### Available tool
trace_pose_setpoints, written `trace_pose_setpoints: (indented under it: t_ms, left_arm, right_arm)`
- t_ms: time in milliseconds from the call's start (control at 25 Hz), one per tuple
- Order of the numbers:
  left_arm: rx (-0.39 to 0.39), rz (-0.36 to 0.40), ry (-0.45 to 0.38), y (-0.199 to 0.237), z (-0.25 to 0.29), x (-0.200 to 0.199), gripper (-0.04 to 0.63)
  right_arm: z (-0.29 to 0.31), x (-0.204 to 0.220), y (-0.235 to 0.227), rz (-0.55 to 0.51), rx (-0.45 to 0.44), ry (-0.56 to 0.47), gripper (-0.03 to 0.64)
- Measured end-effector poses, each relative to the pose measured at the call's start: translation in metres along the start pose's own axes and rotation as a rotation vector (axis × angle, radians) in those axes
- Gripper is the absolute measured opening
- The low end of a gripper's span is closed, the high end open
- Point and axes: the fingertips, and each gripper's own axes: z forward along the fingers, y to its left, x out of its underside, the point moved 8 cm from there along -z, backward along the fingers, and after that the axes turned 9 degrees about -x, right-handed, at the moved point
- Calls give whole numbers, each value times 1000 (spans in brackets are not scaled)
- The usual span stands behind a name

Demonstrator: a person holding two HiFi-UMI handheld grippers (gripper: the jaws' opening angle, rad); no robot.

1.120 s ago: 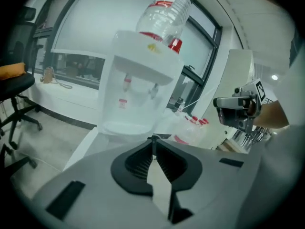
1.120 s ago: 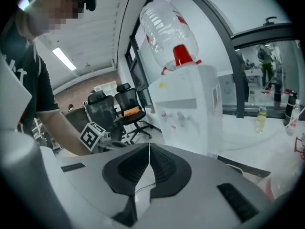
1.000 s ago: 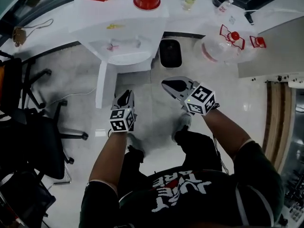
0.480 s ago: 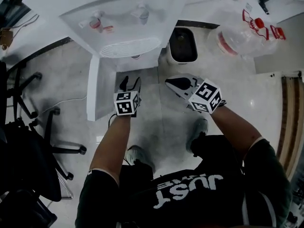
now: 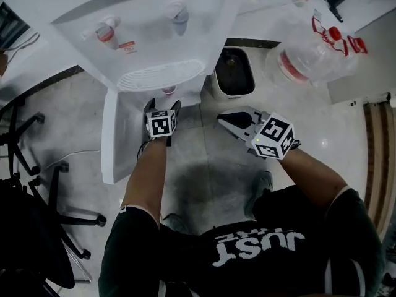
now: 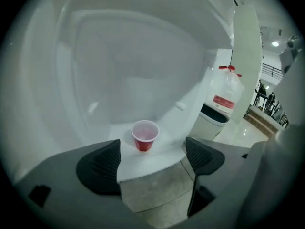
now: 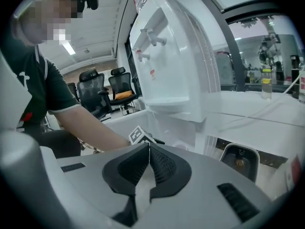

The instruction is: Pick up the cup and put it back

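Left tool [image 6: 152, 148] jaws just opening, empty, cup [image 6: 144, 136] ahead, mostly hidden from above

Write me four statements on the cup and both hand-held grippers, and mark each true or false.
1. The left hand-held gripper has its jaws apart. True; they have just been opening, with the cup ahead of them, not between them.
2. The cup lies on its side. False; it stands upright on the dispenser's shelf.
3. The right hand-held gripper grips the cup. False; its jaws are together, empty.
4. The cup is red outside. True.
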Motion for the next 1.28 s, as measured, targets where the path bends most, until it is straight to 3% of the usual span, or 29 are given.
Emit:
trace_pose_setpoints:
  t_ms: [240, 520, 680, 720, 760, 880, 920, 960, 1000, 1120, 1160, 1280]
  left_arm:
    - [-48, 14, 20, -1, 55, -18, 446]
    - [-71, 31, 82, 2, 91, -6, 449]
    - [-120, 112, 40, 6, 88, -30, 453]
    - [-112, 99, 73, 4, 88, -28, 453]
    - [-77, 43, 163, -2, 84, -19, 453]
    - [129, -283, 636, -38, 61, 31, 449]
    - [168, -336, 704, -44, 58, 39, 421]
    - [179, -330, 690, -45, 59, 37, 333]
    - [158, -271, 606, -39, 63, 28, 331]
    - [-11, 25, 183, -5, 93, -11, 319]
    - [-32, 70, 113, -2, 100, -15, 318]
    - [6, 85, 64, -14, 92, -16, 318]
  right_arm:
    - [-32, 17, -8, 21, 6, 23, 34]
    - [-50, 34, -21, 74, 52, 17, 34]
    - [-49, 39, -17, 91, 49, 20, 34]
    - [-48, 39, -14, 96, 43, 24, 34]
    - [-48, 40, -11, 101, 39, 28, 34]
    - [-51, 44, -10, 112, 51, 32, 34]
    - [-52, 45, -10, 113, 57, 31, 34]
    - [-53, 46, -10, 115, 62, 30, 34]
    - [-54, 47, -10, 117, 66, 30, 34]
    - [-60, 52, -12, 120, 87, 30, 34]
    - [-61, 53, -12, 118, 89, 29, 34]
    - [-60, 53, -10, 96, 82, 28, 34]
